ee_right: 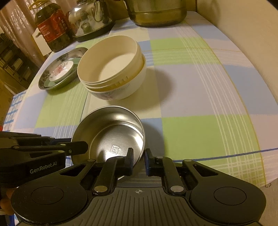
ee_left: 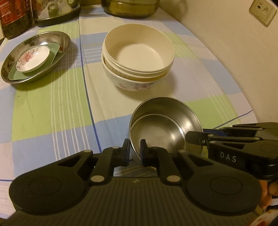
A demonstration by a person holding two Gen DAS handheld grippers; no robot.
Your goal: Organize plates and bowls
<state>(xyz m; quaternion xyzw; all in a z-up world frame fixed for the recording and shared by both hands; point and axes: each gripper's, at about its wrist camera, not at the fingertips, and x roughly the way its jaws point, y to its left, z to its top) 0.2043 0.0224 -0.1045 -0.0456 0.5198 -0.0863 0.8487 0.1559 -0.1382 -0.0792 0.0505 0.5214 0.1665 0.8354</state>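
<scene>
A steel bowl (ee_left: 161,125) (ee_right: 111,132) is tilted above the checked tablecloth, held between both grippers. My left gripper (ee_left: 135,149) is shut on its near left rim, one finger inside and one outside. My right gripper (ee_right: 139,160) is shut on its near right rim; it also shows in the left wrist view (ee_left: 196,139). Behind stands a stack of cream bowls (ee_left: 137,57) (ee_right: 111,69) in a flowered bowl. At the far left a steel plate (ee_left: 57,37) (ee_right: 76,52) holds a green dish and a small flowered saucer (ee_left: 33,60) (ee_right: 60,69).
An oil bottle (ee_right: 50,26), a steel kettle (ee_right: 90,19) and a large pot (ee_right: 156,12) stand along the back edge. A wall with a socket (ee_left: 262,11) runs on the right. The table edge drops off at the front right (ee_right: 265,184).
</scene>
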